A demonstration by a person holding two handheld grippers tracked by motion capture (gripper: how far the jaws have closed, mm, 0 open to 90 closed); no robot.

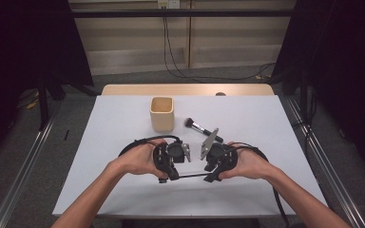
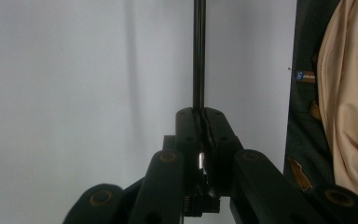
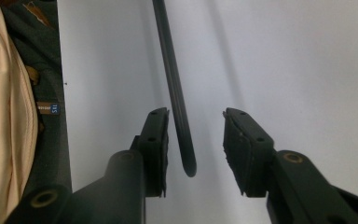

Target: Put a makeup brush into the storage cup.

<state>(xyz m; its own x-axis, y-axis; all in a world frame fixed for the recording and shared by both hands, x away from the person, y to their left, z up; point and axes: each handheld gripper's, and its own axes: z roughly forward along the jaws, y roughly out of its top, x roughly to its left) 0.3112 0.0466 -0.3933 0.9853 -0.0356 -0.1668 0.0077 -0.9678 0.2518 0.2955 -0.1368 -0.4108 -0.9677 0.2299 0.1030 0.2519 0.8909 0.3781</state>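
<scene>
Clamping a thin black rod (image 2: 198, 56), left gripper (image 2: 200, 122); right gripper (image 3: 195, 140) jaws apart around it; cup (image 1: 162, 113), brush (image 1: 202, 128) beyond.

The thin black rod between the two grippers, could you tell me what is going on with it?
A person holds a gripper in each hand over the white table. The left gripper is shut on one end of a thin black rod. The rod's other end lies between the right gripper's jaws, close to one pad, not yet clamped. A beige cup and a makeup brush sit beyond.
</scene>
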